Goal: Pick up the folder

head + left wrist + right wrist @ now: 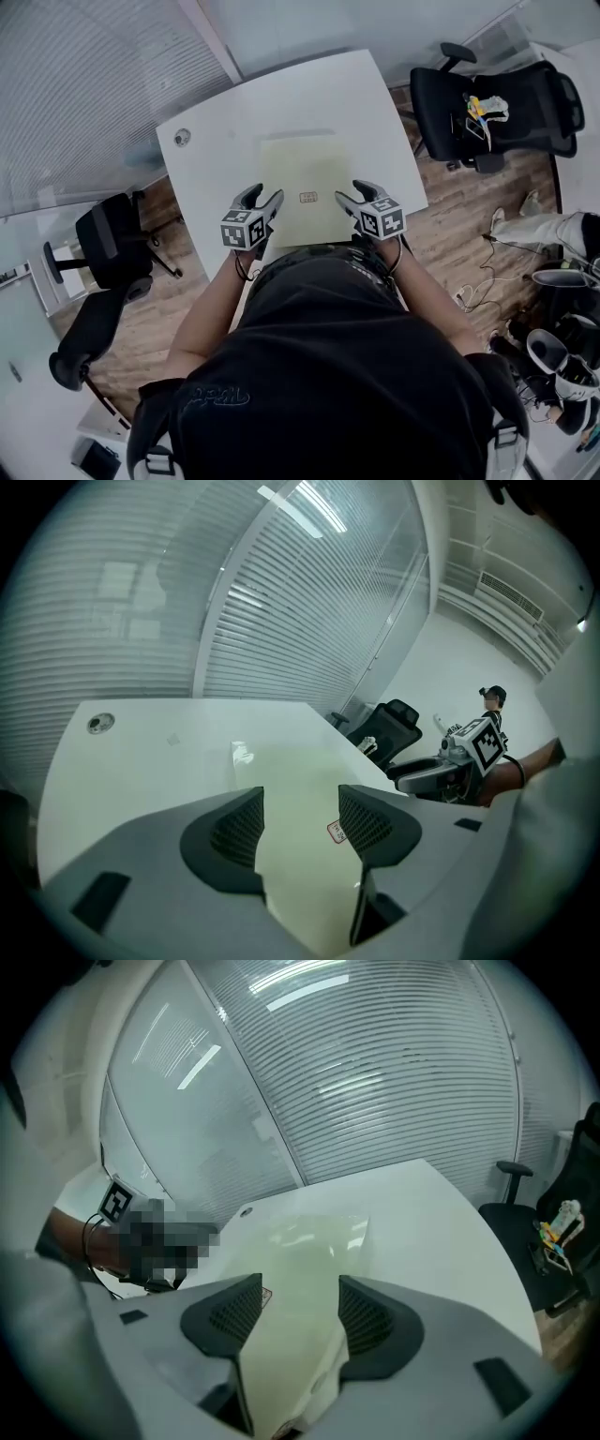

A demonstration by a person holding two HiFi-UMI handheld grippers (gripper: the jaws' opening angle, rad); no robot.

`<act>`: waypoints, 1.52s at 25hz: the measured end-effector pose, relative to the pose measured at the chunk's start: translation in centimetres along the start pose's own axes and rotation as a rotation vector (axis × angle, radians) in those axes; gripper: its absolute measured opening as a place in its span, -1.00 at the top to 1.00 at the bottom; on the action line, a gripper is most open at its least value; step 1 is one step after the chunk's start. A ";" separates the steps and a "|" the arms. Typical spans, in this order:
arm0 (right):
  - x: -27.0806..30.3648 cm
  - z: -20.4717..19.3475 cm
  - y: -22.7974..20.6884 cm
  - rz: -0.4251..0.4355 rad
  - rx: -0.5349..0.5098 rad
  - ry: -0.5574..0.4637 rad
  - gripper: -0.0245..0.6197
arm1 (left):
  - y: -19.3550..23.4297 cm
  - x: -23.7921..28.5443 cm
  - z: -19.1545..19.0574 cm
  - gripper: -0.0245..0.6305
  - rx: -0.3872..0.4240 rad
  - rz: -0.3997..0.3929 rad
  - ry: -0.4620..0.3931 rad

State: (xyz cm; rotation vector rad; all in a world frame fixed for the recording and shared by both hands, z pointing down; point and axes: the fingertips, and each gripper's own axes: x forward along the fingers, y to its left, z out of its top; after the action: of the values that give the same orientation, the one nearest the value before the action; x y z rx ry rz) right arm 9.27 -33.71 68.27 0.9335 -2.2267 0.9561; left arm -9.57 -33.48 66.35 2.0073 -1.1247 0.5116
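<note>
A pale yellow-green folder (302,178) lies flat on the white table (375,103), with a small red-edged label (308,197) near its front edge. My left gripper (263,199) is at the folder's front left corner and my right gripper (352,193) at its front right corner. In the left gripper view the folder (295,780) runs between the spread jaws of the left gripper (300,808), and the pads stand clear of it. The right gripper view shows the same: the folder (300,1241) passes between the parted jaws of the right gripper (298,1297), untouched by the pads.
A round cable grommet (181,138) sits in the table's far left corner. One black office chair (497,108) with small items on its seat stands at the right, another (108,244) at the left. Cables lie on the wood floor (478,281). A blind-covered glass wall is beyond the table.
</note>
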 end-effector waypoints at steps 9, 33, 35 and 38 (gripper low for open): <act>2.2 -1.8 -1.5 0.028 0.038 0.082 0.11 | 2.4 2.2 -2.2 0.07 -0.089 0.016 0.076; 6.0 -5.8 -3.2 0.219 0.233 0.190 -0.02 | 5.2 5.5 -7.0 0.04 -0.255 -0.054 0.208; 6.2 -6.0 -3.4 0.245 0.261 0.196 -0.06 | 5.3 5.6 -7.0 -0.01 -0.299 -0.068 0.222; 6.4 -6.2 -3.3 0.286 0.296 0.202 -0.09 | 5.1 5.7 -7.0 -0.02 -0.314 -0.087 0.237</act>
State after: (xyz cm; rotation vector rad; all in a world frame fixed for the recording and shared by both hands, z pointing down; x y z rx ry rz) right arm 9.11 -33.06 77.74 0.6116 -2.1154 1.4731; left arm -10.71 -32.76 76.63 1.6673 -0.9068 0.4809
